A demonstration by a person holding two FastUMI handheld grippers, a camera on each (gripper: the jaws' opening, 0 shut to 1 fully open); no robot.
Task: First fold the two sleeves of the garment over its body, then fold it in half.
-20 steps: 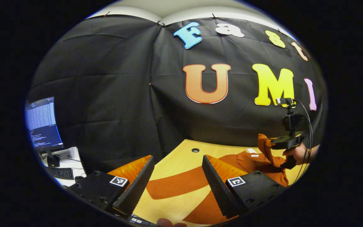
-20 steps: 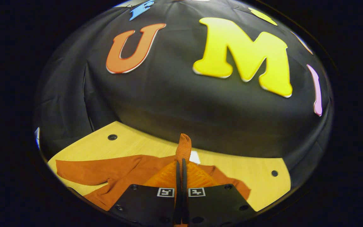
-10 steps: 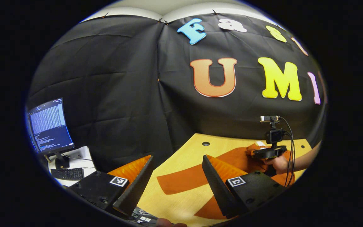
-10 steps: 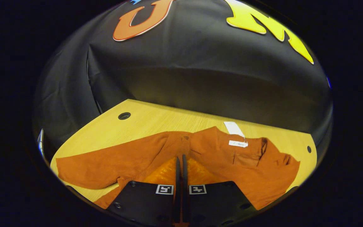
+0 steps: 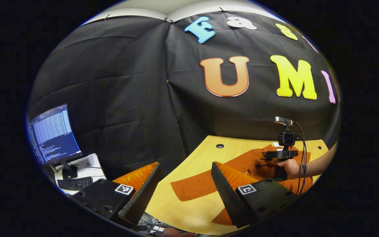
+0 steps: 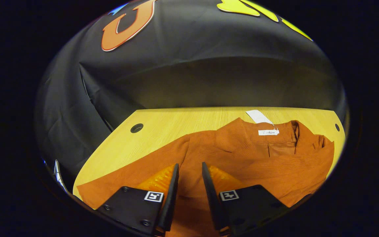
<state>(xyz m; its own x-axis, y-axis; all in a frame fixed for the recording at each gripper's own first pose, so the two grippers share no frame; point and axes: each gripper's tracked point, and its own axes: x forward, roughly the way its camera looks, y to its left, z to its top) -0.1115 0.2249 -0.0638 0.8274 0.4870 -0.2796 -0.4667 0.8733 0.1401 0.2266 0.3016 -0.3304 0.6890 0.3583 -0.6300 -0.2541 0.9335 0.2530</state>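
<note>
Right gripper: yours has let go; its jaws stand slightly parted just over the garment, nothing between them.
Left gripper: spread wide, empty, above the table edge.
Garment: rust-orange, flat on the wooden table; collar with white tag at 1 o'clock in the right gripper view, one sleeve stretched toward 8 o'clock.
Monitor: at 9 o'clock in the left gripper view.

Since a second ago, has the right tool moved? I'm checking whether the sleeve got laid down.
Yes. The right tool came down from above the garment toward the table and has opened; nothing is between its fingers.
</note>
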